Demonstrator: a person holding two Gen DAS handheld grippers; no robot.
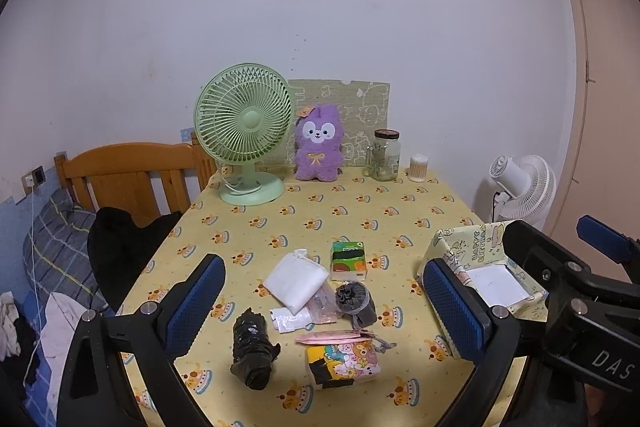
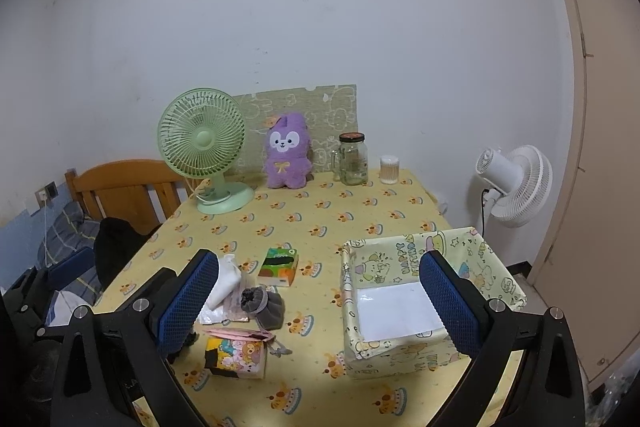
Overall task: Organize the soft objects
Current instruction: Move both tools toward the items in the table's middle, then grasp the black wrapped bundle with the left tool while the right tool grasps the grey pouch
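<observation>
Soft objects lie clustered mid-worktop w/ box near right edge (prob. their bin); left hand-held gripper & right hand-held gripper both wide, holding nothing.

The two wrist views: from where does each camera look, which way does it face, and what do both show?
Left wrist: sits on the left hand-held gripper, open above the near table edge, facing the far wall over the black roll and cartoon tissue pack; the right hand-held gripper shows at right.
Right wrist: sits on the right hand-held gripper, open, further right, facing the same wall over the patterned box.
Shared: green fan, purple plush, glass jar, yellow tablecloth.
</observation>
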